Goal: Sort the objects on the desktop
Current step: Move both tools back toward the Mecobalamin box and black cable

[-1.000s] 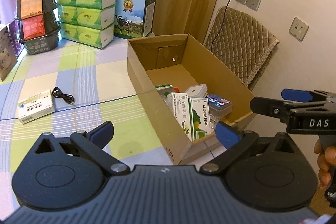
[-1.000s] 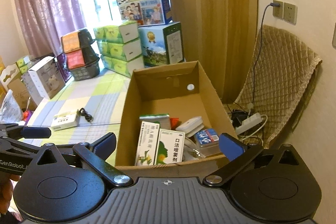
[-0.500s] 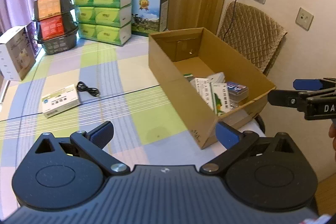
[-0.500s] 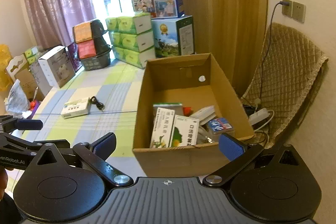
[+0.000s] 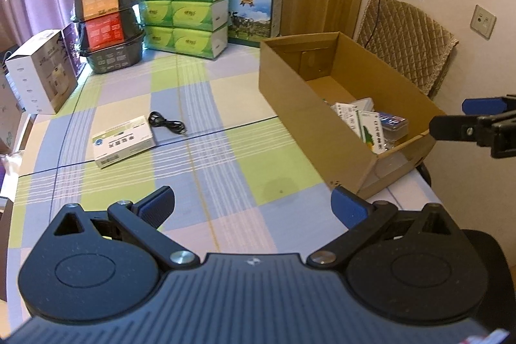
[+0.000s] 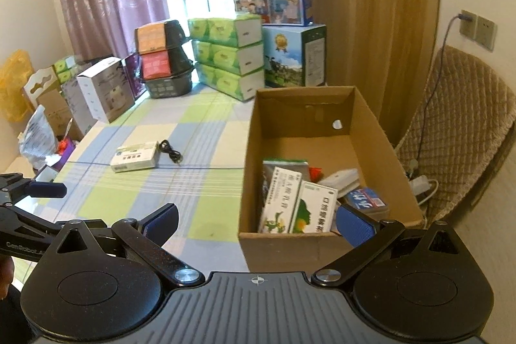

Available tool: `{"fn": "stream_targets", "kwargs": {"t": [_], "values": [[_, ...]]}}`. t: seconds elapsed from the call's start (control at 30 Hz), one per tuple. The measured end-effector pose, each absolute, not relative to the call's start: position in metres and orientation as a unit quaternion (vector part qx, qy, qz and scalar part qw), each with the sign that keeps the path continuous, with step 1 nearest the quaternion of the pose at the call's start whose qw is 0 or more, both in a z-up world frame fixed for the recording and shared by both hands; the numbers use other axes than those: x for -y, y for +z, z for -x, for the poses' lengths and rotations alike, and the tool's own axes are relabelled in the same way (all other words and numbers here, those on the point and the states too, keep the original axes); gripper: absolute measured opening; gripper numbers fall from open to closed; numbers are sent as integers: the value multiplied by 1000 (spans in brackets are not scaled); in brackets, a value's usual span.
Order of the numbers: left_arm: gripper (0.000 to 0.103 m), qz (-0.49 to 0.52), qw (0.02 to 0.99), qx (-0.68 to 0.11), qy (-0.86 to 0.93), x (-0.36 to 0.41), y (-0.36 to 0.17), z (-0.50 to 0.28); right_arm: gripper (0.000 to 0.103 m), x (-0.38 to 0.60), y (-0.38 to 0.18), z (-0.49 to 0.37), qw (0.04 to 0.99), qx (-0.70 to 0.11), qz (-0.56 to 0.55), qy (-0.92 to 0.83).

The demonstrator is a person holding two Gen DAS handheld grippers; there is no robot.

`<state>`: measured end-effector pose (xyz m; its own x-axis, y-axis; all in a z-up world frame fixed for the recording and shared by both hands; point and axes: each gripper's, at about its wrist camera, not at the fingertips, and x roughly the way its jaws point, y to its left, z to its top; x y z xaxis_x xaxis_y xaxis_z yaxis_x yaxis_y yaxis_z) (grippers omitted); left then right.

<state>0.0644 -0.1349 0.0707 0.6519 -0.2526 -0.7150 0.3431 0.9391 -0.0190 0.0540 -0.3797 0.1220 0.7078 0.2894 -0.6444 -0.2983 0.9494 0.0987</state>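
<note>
Cardboard box (image 6: 309,244) sits on the right of the desk (image 5: 225,170) with several medicine packs (image 6: 296,205) already leaning inside it at the near end. A second ago I was close over that box; now both my views have drawn back and it lies farther off, with more of the checked cloth showing. My read is that a drop is done and I am pulling away for the next item. What remains out is a white pack (image 5: 124,141) left of centre, with a black cable (image 5: 167,123) just beside it on its far right. My left tongs (image 5: 253,203) are spread wide and hold nothing; my right tongs (image 6: 256,223) are equally wide and empty, near the box's front wall. The left tongs look better placed to reach the pack.
</note>
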Motion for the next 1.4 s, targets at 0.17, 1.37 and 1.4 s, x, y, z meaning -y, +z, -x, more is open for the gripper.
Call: {"fn": "stream_targets", "kwargs": {"t": [0.17,1.37,1.4], "values": [[101,-86,907,-378,-165,120,68,-68,101,358,125,-60,920,-346,29,180],[101,-277,852,-381,-227,-12,-5,-240,101,171,38,-217,835,-377,230,329],[101,-277,852,-381,-229,-15,-7,-248,100,166,33,-226,831,-380,235,332]]}}
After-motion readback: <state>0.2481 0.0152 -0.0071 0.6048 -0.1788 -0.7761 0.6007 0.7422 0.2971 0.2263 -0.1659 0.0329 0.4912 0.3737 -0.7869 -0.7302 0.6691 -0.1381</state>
